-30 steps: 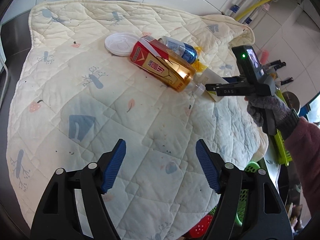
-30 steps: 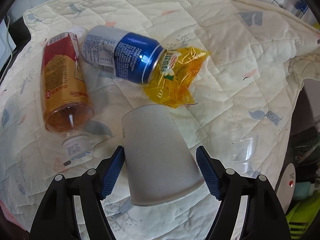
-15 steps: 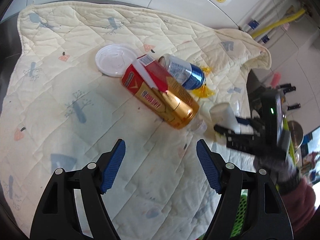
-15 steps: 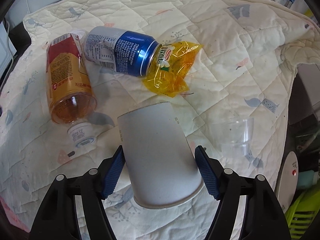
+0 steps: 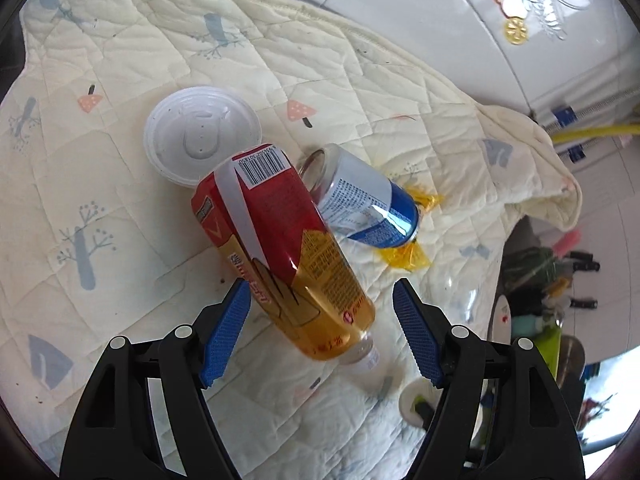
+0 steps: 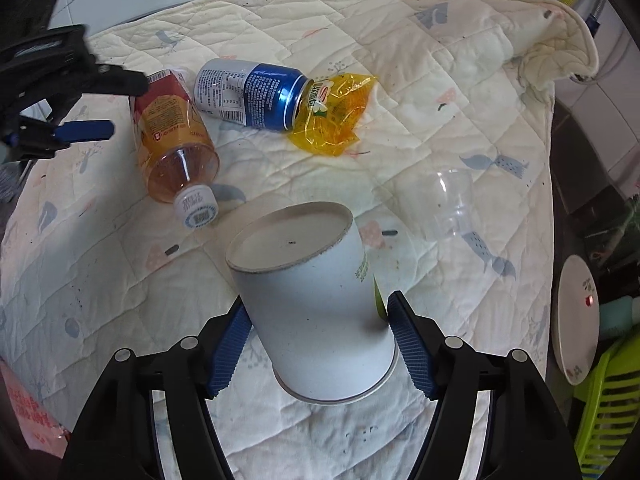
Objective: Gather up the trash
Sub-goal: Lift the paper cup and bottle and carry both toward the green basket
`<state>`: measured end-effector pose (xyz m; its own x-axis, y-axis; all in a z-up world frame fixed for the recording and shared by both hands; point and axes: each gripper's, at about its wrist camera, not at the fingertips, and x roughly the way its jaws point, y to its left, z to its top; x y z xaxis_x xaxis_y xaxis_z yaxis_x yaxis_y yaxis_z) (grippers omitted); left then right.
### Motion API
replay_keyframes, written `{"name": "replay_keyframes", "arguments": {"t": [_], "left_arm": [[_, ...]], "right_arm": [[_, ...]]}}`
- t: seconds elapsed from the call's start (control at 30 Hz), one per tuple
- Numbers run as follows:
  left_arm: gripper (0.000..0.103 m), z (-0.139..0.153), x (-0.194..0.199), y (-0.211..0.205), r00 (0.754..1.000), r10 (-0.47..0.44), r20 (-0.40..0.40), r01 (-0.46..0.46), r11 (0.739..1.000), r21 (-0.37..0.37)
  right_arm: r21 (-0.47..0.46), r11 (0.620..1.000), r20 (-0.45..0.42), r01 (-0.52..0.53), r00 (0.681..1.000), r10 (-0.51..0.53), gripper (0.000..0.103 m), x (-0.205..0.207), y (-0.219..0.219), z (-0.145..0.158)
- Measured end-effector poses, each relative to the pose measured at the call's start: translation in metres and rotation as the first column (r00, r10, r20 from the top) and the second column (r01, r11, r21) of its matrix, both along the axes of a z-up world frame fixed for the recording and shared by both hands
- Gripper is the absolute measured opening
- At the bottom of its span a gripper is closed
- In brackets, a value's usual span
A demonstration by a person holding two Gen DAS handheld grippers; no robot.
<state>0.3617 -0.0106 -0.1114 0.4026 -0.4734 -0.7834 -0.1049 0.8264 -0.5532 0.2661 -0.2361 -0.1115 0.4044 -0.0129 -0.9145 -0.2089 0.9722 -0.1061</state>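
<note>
White paper cup (image 6: 316,312) lifted base-forward over quilt (image 6: 440,60), right gripper (image 6: 318,340) clamped on it, jaws just closed tighter. Left gripper (image 5: 322,330) wide open, empty, straddling tea bottle (image 5: 288,252). Next: lower and close on the bottle.

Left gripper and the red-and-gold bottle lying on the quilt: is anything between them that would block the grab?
Nothing visible does. The left gripper is open with the bottle lying between its jaws, neck end nearest. The blue can lies against the bottle's far side and the white lid sits beyond its base, both clear of the jaws.
</note>
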Motion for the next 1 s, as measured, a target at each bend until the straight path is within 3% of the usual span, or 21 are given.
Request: {"name": "replay_keyframes", "arguments": {"t": [0.47,0.67,1.0], "left_arm": [[0.077,-0.029,0.029,-0.005,0.986,0.122,-0.111,-0.121,0.992,0.017],[0.077,-0.035,0.036,-0.015,0.98,0.144,-0.139,-0.133,0.987,0.086],[0.079,-0.042,0.04,-0.024,0.973,0.171,-0.157,-0.158,0.983,0.09]], "right_arm": [[0.036,0.999,0.012,0.029,0.999,-0.03,0.066,-0.025,-0.007,0.003],[0.045,0.998,0.01,0.038,0.999,-0.039,0.066,-0.032,-0.005,0.001],[0.069,0.996,0.002,0.054,0.999,-0.054,0.066,-0.042,-0.003,-0.002]]}}
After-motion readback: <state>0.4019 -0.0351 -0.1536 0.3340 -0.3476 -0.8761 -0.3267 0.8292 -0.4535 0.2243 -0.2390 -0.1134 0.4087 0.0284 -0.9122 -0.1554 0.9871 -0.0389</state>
